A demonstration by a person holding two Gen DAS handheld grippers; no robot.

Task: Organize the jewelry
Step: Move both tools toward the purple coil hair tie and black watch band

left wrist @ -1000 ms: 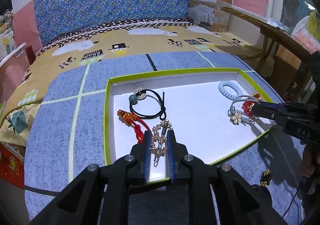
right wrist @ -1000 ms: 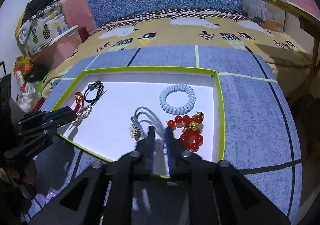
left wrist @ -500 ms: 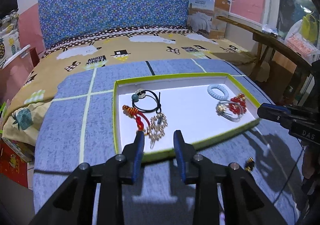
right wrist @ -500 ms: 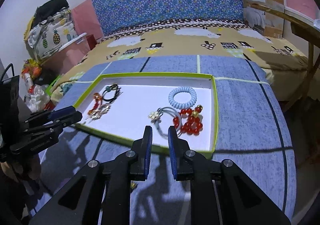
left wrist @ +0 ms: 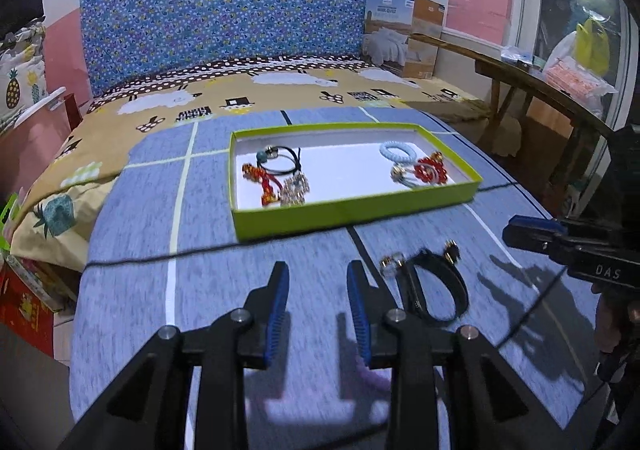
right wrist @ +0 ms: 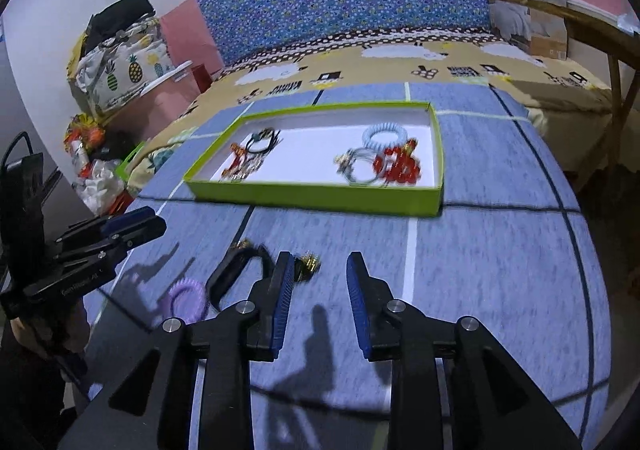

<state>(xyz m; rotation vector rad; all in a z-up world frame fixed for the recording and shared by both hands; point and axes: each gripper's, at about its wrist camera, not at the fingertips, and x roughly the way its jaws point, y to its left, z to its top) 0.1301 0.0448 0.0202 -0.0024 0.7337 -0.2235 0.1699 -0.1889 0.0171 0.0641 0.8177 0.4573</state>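
A green-rimmed white tray (left wrist: 352, 209) (right wrist: 320, 195) lies on the blue blanket. It holds a black hair tie, a red knot charm and a silver chain (left wrist: 295, 187) at its left, and a blue coil tie (left wrist: 398, 150), a grey flower tie and red beads (left wrist: 430, 171) (right wrist: 398, 167) at its right. In front of the tray lie a black band with gold ends (left wrist: 434, 290) (right wrist: 236, 270) and a purple coil tie (right wrist: 187, 300). My left gripper (left wrist: 318, 278) is open and empty, near the black band. My right gripper (right wrist: 318, 270) is open and empty, right of the band.
The bed carries a yellow patterned quilt (left wrist: 280, 93) and a blue flowered headboard (left wrist: 240, 17). A cardboard box (left wrist: 404, 33) stands at the back right. A wooden bench (left wrist: 532, 85) runs along the right. Bags (right wrist: 120, 61) are piled left of the bed.
Both grippers have drawn back from the tray and opened wide. The silver chain stays in the tray at the left, the flower tie at the right. The black band is now in view.
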